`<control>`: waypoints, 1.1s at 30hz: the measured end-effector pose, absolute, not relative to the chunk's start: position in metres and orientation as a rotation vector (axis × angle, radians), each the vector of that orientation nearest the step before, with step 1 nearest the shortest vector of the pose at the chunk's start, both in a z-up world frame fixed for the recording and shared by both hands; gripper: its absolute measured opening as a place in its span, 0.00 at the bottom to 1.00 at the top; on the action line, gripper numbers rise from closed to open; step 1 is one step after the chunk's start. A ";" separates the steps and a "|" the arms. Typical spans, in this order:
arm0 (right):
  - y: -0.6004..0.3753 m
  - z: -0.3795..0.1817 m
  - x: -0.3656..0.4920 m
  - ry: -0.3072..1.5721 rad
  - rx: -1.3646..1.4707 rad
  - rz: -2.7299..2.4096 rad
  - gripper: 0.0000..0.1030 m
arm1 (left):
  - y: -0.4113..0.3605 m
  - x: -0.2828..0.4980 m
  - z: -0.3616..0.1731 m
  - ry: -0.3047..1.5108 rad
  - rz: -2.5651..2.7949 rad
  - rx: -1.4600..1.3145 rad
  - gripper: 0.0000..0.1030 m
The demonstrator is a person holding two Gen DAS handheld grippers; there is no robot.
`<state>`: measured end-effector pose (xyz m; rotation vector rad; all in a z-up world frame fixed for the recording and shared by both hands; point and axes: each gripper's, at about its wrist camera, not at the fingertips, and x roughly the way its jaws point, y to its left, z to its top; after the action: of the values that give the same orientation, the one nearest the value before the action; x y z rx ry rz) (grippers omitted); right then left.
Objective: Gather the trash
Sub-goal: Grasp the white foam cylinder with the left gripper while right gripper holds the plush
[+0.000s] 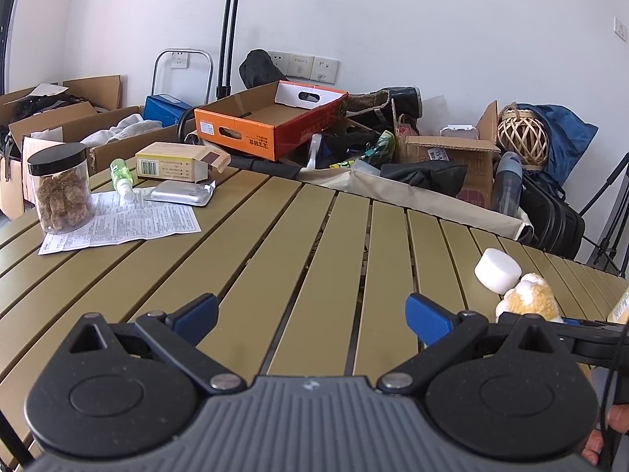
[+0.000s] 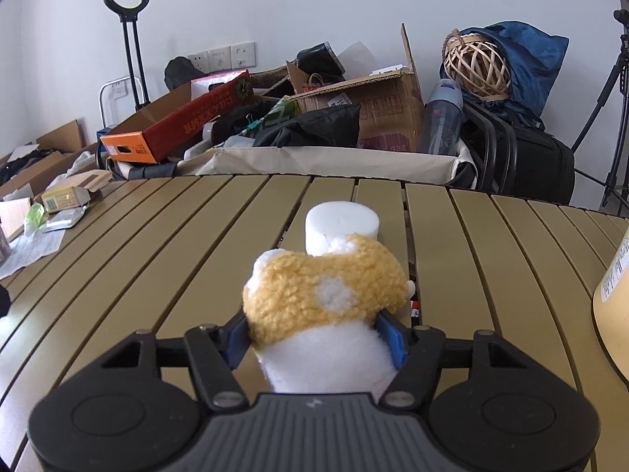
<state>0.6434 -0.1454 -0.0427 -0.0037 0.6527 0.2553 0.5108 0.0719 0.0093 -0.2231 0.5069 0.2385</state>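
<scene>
While right gripper [image 2: 316, 334] clasps plush toy [image 2: 326, 287] (left view: edge only).

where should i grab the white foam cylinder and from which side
Grip the white foam cylinder across its round side wall, low from the far side or from above. It stands upright on the table, and the plush toy blocks its near side.
</scene>
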 end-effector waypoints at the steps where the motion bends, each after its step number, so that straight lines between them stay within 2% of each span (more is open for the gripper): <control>1: -0.146 -0.042 0.642 0.649 -0.003 0.258 0.62 | 0.072 0.512 0.009 0.510 0.240 -0.224 1.00; 15: -0.209 -0.006 0.596 0.527 0.107 0.171 0.61 | 0.059 0.507 0.014 0.494 0.213 -0.234 1.00; 33: -0.348 0.003 0.532 0.468 0.220 0.018 0.61 | -0.050 0.538 0.051 0.478 0.057 -0.134 1.00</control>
<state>0.5321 -0.3477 0.0028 0.2196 0.4680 0.0182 0.5380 -0.0505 0.0506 -0.1342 0.4777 0.0573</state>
